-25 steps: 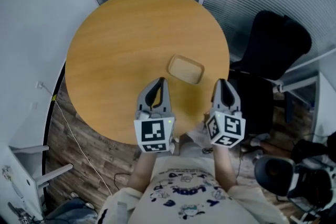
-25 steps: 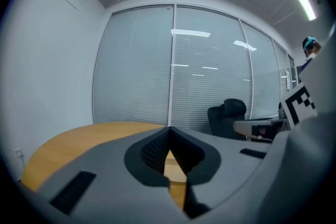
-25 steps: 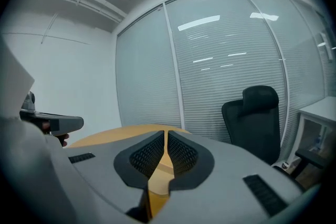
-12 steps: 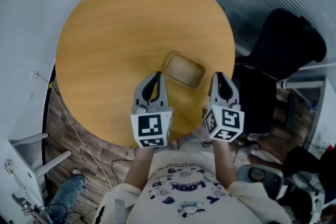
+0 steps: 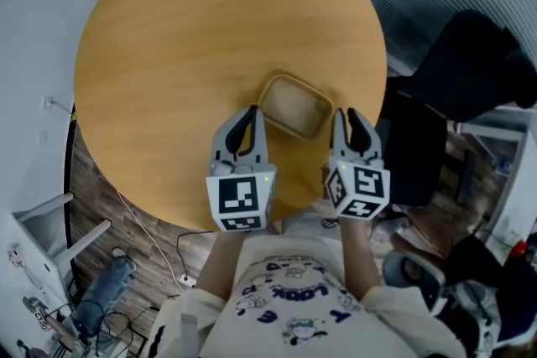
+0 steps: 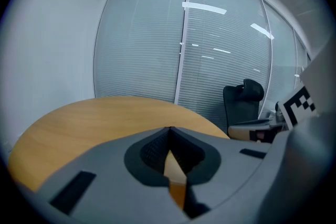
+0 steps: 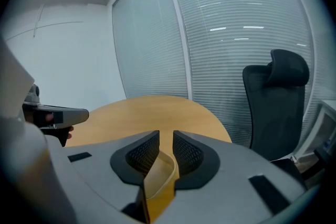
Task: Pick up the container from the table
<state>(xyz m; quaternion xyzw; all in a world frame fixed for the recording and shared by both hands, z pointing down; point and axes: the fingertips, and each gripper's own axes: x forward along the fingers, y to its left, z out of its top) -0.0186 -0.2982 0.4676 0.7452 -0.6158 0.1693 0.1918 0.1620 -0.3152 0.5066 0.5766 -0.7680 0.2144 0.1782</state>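
Tan container (image 5: 292, 105) on table (image 5: 168, 54), right gripper (image 5: 346, 117) alongside

Head view: table (image 5: 168, 54) far rim cut off at top. Right gripper view: container (image 7: 159, 180) mostly hidden by right gripper (image 7: 166, 136), only rim sliver btwn jaws.

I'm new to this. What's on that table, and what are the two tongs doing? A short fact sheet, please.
Table: round, wooden
Container: tan, shallow, on the table near the person
Left tongs: shut, empty, left of the container
Right tongs: slightly open, the container's rim showing in the gap
Nearby: black chair
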